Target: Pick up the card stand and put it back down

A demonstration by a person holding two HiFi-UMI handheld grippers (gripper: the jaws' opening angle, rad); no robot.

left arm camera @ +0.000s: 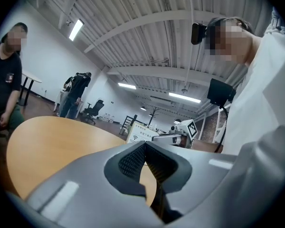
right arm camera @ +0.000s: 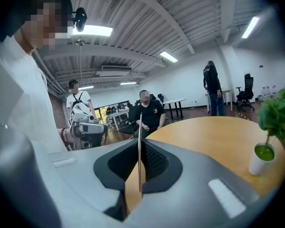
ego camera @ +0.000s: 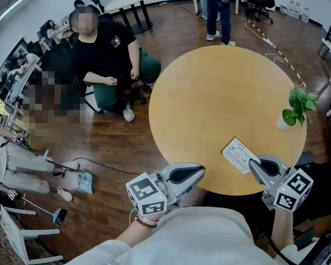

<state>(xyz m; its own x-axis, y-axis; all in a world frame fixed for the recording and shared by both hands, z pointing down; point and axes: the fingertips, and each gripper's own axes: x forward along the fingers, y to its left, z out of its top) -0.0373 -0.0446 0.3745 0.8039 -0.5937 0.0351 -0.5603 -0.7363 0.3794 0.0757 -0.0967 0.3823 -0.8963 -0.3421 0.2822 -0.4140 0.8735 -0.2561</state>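
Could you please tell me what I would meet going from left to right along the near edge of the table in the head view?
left gripper → card stand → potted plant

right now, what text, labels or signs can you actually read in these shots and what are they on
Nothing reads as words.
card stand: lines of print, too small in the head view; blurred in the left gripper view, where only a wifi sign shows.
cubes on left tool and right tool: square black-and-white markers, no letters.
seated person's black t-shirt: small white patch, unreadable.
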